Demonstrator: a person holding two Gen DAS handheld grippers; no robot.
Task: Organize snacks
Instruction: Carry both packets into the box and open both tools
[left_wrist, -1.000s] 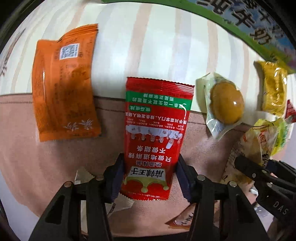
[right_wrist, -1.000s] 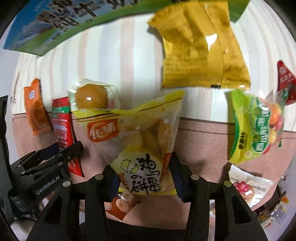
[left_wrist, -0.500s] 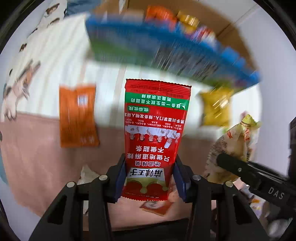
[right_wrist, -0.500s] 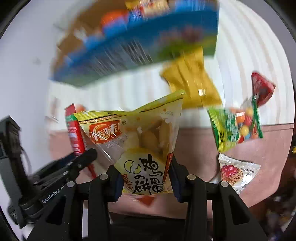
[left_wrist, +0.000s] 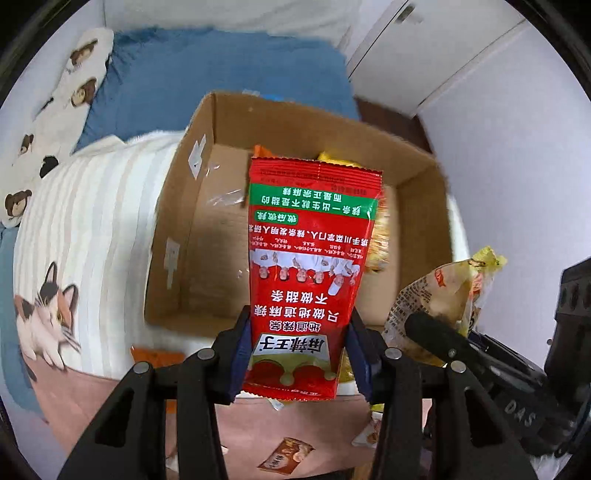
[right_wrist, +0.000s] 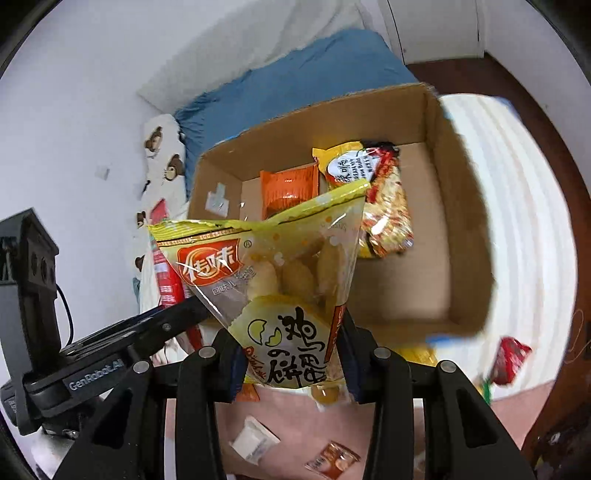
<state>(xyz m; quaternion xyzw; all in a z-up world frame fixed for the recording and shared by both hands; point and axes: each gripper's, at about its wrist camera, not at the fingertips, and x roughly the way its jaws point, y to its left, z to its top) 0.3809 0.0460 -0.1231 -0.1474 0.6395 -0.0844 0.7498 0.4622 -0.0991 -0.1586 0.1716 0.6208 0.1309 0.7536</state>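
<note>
My left gripper (left_wrist: 297, 356) is shut on a red snack packet (left_wrist: 308, 273) with a green band, held up in front of an open cardboard box (left_wrist: 173, 229). My right gripper (right_wrist: 290, 360) is shut on a clear yellow bag of egg biscuits (right_wrist: 275, 288), also held above the box (right_wrist: 465, 236). Inside the box lie an orange packet (right_wrist: 290, 190) and a yellow-red noodle packet (right_wrist: 380, 203). In the left wrist view the biscuit bag (left_wrist: 443, 291) and the other gripper show at the right; the red packet (right_wrist: 168, 277) shows at the left of the right wrist view.
The box stands on a striped bedcover (left_wrist: 88, 229) with a cat print (left_wrist: 48, 321). Small loose packets lie on the pink cover below: a brown sachet (left_wrist: 286, 452), a white sachet (right_wrist: 255, 443), a red packet (right_wrist: 511, 356). A blue sheet (left_wrist: 207, 81) and white walls lie beyond.
Both grippers rose off the bedcover with their packets and swung toward the cardboard box, whose inside has come into view. The snacks left on the bed have dropped to the bottom of the frames.
</note>
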